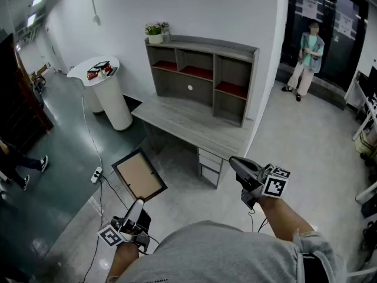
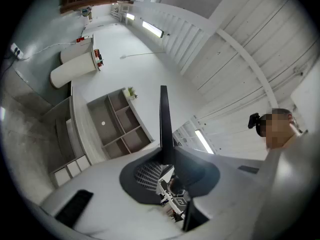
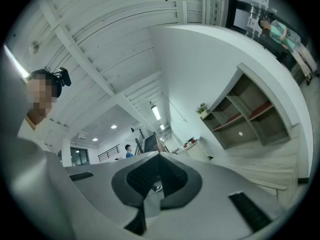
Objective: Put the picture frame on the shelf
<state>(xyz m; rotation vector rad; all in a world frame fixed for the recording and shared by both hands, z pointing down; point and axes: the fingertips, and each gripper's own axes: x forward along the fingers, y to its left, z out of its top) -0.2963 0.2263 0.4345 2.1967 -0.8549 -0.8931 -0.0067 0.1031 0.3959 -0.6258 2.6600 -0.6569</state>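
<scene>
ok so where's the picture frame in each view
Head view: the picture frame is lower left, tilted, with its near corner in the left gripper.
Left gripper view: the picture frame is at centre, edge-on, a thin dark upright strip rising from between the jaws.
Right gripper view: not in it.
Shared landmark: the grey shelf unit shows in all three views.

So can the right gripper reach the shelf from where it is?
Probably not quite yet, but the way looks free. The right gripper, shut and empty, hangs short of the desk, and nothing stands between it and the shelf. A step forward should do it.
</scene>
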